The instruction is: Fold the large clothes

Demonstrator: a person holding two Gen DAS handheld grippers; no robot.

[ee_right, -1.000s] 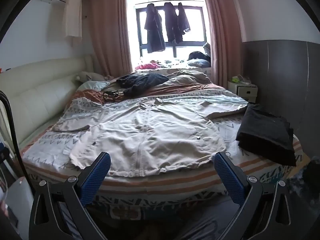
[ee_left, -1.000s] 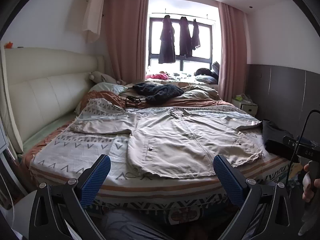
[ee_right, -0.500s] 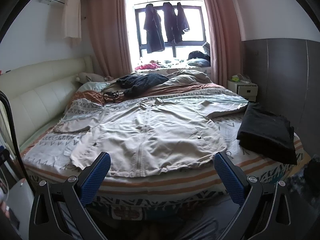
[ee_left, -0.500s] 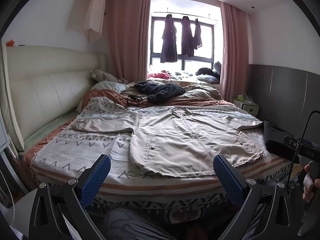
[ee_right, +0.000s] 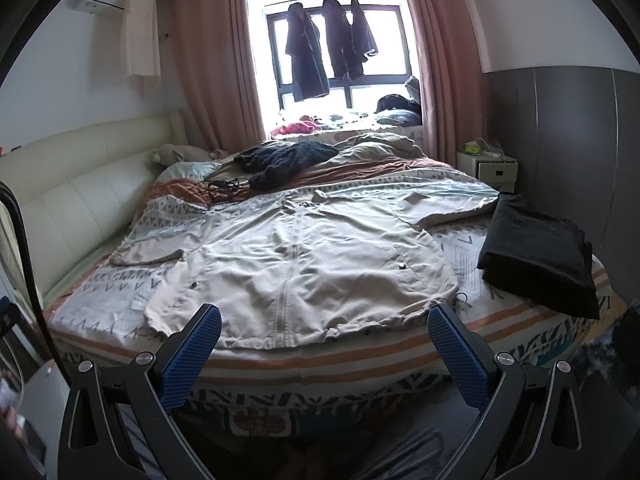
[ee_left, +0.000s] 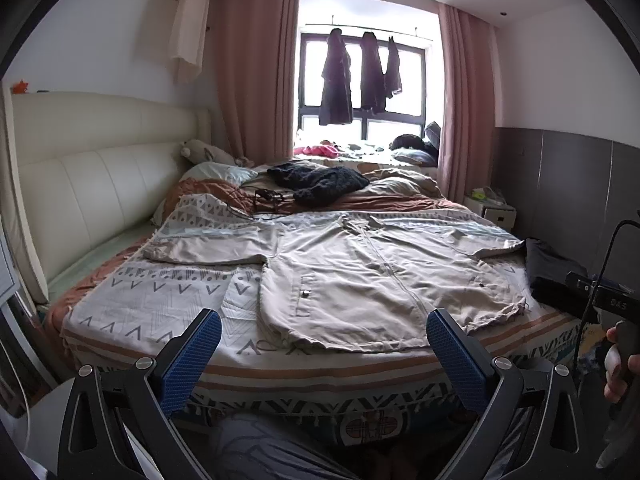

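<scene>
A large beige zip jacket [ee_left: 372,276] [ee_right: 304,264] lies spread flat, front up, on the patterned bedspread [ee_left: 160,300] [ee_right: 100,296], sleeves out to both sides, hem toward me. My left gripper [ee_left: 322,354] hangs open before the foot of the bed, short of the hem, with nothing between its blue pads [ee_left: 192,356]. My right gripper [ee_right: 322,354] is likewise open and empty, in front of the hem near the zip. A hand [ee_left: 620,360] holding the right gripper's handle shows at the right edge of the left wrist view.
A folded black garment [ee_right: 536,248] [ee_left: 552,272] rests on the bed's right corner. A dark knit piece [ee_left: 320,182] and cables [ee_right: 216,190] lie behind the jacket near crumpled bedding. Cream headboard [ee_left: 80,184] on the left, white nightstand [ee_right: 496,168] on the right, coats [ee_right: 328,44] at the window.
Both cameras have tilted or drifted slightly, so the bed sits a little differently in view. The jacket lies unmoved and both grippers stay open.
</scene>
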